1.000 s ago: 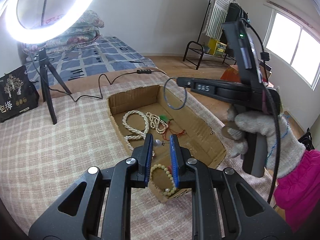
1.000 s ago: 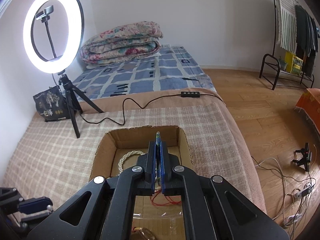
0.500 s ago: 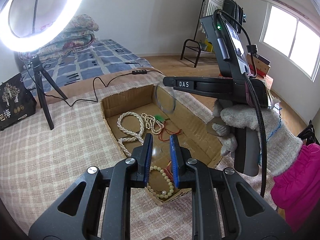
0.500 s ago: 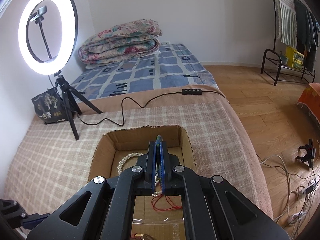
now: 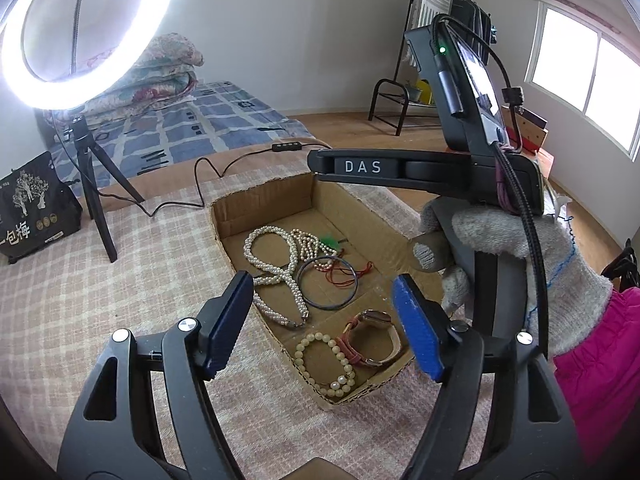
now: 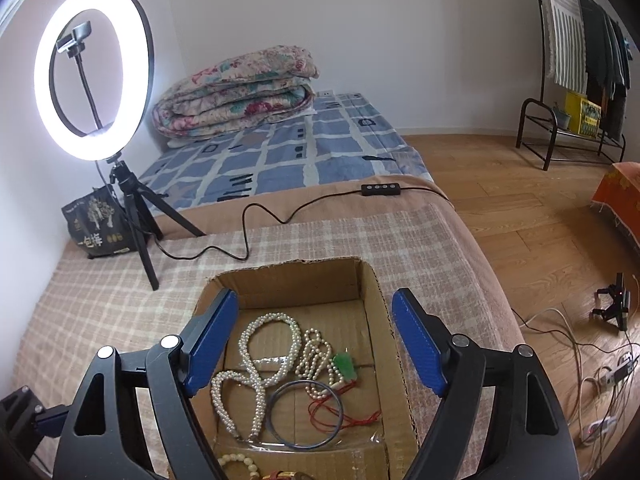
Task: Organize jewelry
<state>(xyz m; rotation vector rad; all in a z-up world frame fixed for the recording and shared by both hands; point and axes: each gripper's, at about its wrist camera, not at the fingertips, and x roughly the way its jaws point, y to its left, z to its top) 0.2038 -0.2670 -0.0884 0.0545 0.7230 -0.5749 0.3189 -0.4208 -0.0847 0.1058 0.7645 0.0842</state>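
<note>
Open-topped cardboard box point(image 6: 374, 300), tripod point(image 6: 138, 224) alongside.

Brown corrugated cardboard box point(image 5: 280, 204), white pearl bead necklace point(image 5: 276, 268), beige-and-white plaid woven blanket point(image 5: 100, 292), blue-and-white checked bedsheet point(image 6: 304, 148), pink sleeve point(image 5: 600, 364) at lower right.

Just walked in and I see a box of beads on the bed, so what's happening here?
A person in knit gloves holds a gripper in each hand over a cardboard box of jewelry. The left gripper and right gripper have both just been opening, with nothing between the jaws. In the box lie a dark bangle, a pearl necklace, a bead bracelet and a watch.
</note>
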